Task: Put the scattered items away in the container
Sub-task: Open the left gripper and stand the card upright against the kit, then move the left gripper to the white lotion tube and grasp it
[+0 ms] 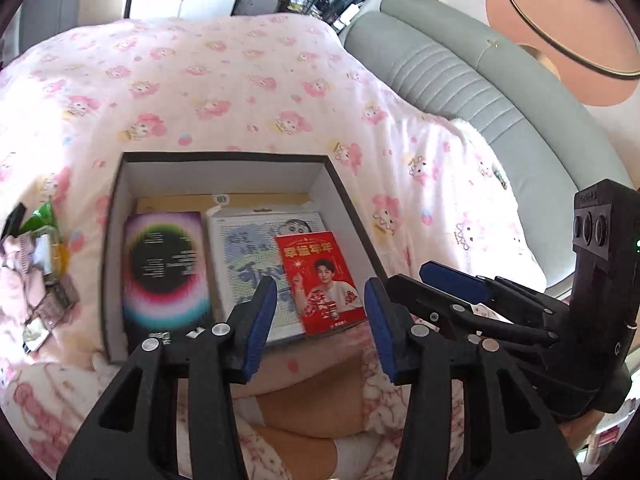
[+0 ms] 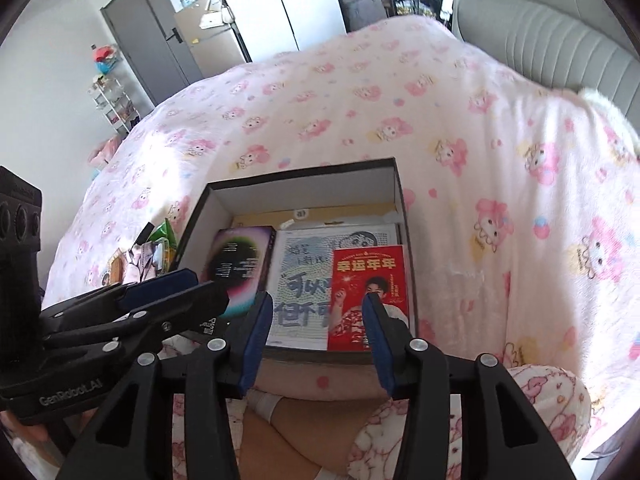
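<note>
Pink bedspread | box open, near rim under both grippers | left gripper, right gripper fingers apart, empty

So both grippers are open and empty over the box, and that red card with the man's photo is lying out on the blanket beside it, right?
Not quite. The red card lies inside the box, on top of the white book, not on the blanket. The left wrist view shows it plainly. The rest holds: the left gripper and right gripper are both open and empty.
</note>
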{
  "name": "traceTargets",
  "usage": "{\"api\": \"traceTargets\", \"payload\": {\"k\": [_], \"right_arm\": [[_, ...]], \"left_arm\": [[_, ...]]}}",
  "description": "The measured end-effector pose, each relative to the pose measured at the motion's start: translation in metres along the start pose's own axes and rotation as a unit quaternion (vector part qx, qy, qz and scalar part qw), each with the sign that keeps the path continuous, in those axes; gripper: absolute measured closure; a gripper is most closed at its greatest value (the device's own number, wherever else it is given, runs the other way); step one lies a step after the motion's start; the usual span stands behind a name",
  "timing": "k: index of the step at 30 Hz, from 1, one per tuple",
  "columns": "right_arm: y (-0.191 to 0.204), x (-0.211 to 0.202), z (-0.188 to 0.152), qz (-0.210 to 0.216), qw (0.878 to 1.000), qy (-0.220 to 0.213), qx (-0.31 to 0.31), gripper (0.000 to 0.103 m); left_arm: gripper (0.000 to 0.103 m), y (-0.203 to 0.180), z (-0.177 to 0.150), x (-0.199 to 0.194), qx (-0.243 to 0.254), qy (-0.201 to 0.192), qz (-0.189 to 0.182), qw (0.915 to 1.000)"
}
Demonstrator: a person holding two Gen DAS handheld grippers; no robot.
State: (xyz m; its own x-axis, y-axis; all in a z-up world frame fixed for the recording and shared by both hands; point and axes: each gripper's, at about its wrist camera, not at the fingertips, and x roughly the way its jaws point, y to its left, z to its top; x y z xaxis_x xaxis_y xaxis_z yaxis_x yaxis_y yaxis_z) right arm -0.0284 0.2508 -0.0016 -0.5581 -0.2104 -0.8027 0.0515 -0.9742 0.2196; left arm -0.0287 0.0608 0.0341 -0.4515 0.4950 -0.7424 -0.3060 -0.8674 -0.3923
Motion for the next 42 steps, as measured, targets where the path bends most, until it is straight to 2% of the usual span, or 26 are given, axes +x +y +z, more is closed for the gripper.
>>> {"api": "traceTargets", "payload": {"k": [2,5,12,15,18,23,27,29,32,36,39,42], "right_arm": [[0.014,-0.004,-0.002,-0.005,1.0,-0.008,-0.011,0.06],[0.032,-0.001,-0.004,0.008,1.0,-0.006,-0.02,0.061],[0.09,0.009,-0.007,0.042,0.997,-0.003,-0.07,0.062],[0.123,0.025,-0.009,0.082,0.989,0.021,-0.118,0.064],[0.157,0.049,-0.011,0.127,0.978,0.053,-0.154,0.064],[0.215,0.087,-0.004,0.162,0.964,0.082,-0.194,0.064],[0.239,0.125,0.011,0.155,0.964,0.112,-0.185,0.064],[0.245,0.147,0.02,0.155,0.962,0.135,-0.18,0.064],[0.251,0.171,0.025,0.146,0.96,0.154,-0.181,0.064],[0.254,0.205,0.027,0.131,0.96,0.185,-0.166,0.064],[0.267,0.231,0.025,0.113,0.954,0.212,-0.182,0.064],[0.278,0.253,0.025,0.103,0.947,0.235,-0.195,0.064]], "left_arm": [[0.057,0.001,-0.017,0.0,0.016,-0.022,0.01,0.9996],[0.057,0.019,-0.023,0.005,0.011,-0.019,0.017,0.9996],[0.058,0.074,-0.034,-0.026,-0.013,-0.031,0.044,0.9985],[0.059,0.101,-0.046,-0.041,-0.017,-0.041,0.067,0.9967],[0.059,0.137,-0.061,-0.053,-0.066,-0.048,0.068,0.9943],[0.056,0.203,-0.069,-0.063,-0.153,-0.073,0.085,0.9819],[0.056,0.256,-0.074,-0.066,-0.211,-0.08,0.12,0.9669],[0.056,0.285,-0.081,-0.063,-0.24,-0.079,0.119,0.9603],[0.056,0.322,-0.092,-0.041,-0.276,-0.053,0.11,0.9534],[0.055,0.353,-0.103,-0.006,-0.299,-0.012,0.097,0.9492],[0.055,0.371,-0.113,0.018,-0.336,0.011,0.091,0.9373],[0.055,0.385,-0.122,0.033,-0.364,0.022,0.104,0.9255]]}}
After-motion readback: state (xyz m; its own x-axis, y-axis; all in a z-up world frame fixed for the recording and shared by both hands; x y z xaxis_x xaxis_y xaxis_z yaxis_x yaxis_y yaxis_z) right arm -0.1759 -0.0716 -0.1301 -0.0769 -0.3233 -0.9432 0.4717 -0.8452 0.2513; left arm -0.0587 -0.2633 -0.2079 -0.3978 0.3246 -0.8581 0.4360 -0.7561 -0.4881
